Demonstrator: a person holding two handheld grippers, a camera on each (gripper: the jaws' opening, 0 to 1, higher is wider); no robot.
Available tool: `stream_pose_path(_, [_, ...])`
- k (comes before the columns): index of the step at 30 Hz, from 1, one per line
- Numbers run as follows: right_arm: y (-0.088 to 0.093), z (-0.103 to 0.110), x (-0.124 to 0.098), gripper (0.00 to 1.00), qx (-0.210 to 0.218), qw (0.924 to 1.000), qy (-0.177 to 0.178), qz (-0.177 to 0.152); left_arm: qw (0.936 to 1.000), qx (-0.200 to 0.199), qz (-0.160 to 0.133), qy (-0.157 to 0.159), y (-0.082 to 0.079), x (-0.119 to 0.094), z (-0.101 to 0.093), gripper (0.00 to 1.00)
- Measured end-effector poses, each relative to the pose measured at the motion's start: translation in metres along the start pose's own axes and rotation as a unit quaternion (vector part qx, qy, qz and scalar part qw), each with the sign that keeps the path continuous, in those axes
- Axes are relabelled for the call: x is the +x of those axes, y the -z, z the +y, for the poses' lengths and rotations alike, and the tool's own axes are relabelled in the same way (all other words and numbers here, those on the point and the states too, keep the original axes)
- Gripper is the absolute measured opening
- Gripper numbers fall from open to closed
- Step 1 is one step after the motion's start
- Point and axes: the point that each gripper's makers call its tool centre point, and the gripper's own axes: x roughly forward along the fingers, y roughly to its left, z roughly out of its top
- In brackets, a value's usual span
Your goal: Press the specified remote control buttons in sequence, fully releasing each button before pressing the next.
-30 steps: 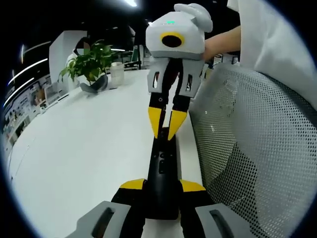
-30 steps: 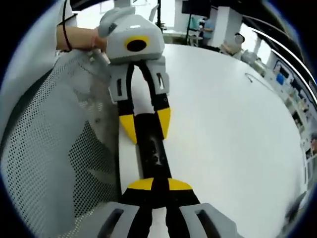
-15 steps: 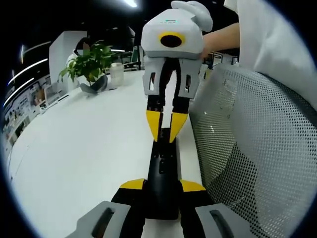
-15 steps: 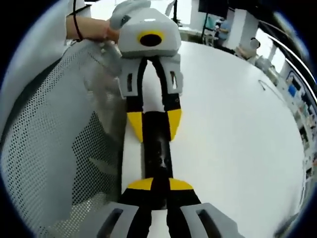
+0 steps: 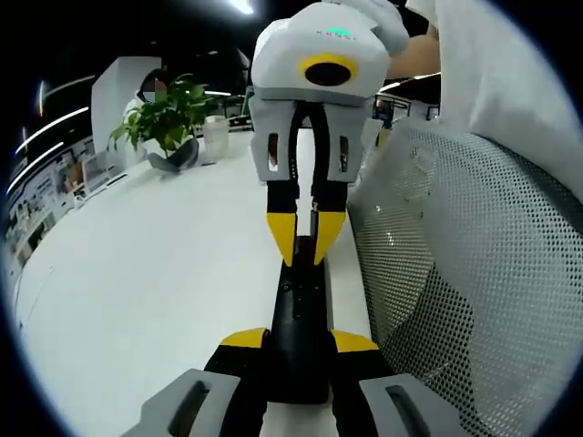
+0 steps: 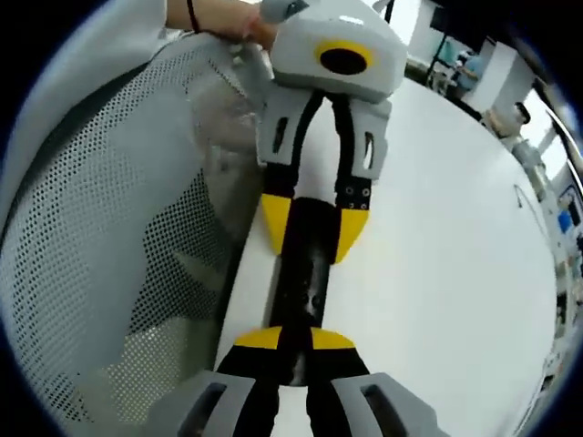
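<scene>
1. Left gripper view: the left gripper (image 5: 296, 341) is clenched on the near end of the black remote (image 5: 298, 314), which lies along the desk (image 5: 155, 273) edge beside a mesh chair back (image 5: 455, 273). The right gripper (image 5: 305, 238) comes in from ahead, its yellow tips nearly closed over the remote's far end; contact is unclear. A potted plant (image 5: 164, 118) and a jar (image 5: 215, 137) stand near the desk's far edge.
2. Right gripper view: the right gripper (image 6: 293, 339) sits narrow over the remote (image 6: 303, 273). The left gripper (image 6: 314, 223) grasps the remote's opposite end, and a person's hand (image 6: 250, 23) shows behind it.
</scene>
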Motion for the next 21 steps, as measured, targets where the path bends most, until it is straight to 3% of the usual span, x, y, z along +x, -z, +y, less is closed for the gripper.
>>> stream_pose_path(2, [0.0006, -0.0011, 0.0001, 0.06, 0.015, 0.9999, -0.006, 0.002, 1.0, 0.0, -0.001, 0.0, 0.0, 0.0, 0.0001, 0.25])
stream_pose_path(5, [0.001, -0.0028, -0.0005, 0.05, 0.093, 0.9955, -0.01, -0.015, 1.0, -0.001, -0.001, -0.002, -0.0002, 0.0, 0.0005, 0.25])
stream_pose_path(8, [0.0014, -0.0015, -0.0012, 0.05, 0.085, 0.9958, 0.01, -0.033, 1.0, 0.001, -0.001, -0.002, -0.0002, -0.0002, 0.0005, 0.25])
stream_pose_path(11, [-0.001, -0.0028, -0.002, 0.05, 0.106, 0.9903, 0.038, -0.082, 1.0, 0.003, -0.001, -0.002, -0.0002, -0.0003, 0.0004, 0.25])
stream_pose_path(16, [-0.0017, -0.0065, -0.0049, 0.05, 0.192, 0.9615, 0.072, -0.183, 1.0, 0.002, -0.002, -0.003, -0.0001, -0.0007, 0.0008, 0.25])
stream_pose_path(19, [-0.0019, -0.0041, -0.005, 0.05, 0.178, 0.9615, 0.084, -0.192, 1.0, 0.002, -0.002, -0.004, 0.0, -0.0007, 0.0009, 0.25])
stream_pose_path(21, [-0.0041, -0.0042, -0.0045, 0.05, 0.153, 0.9665, 0.089, -0.186, 1.0, 0.002, -0.002, -0.004, 0.0, -0.0008, 0.0008, 0.25])
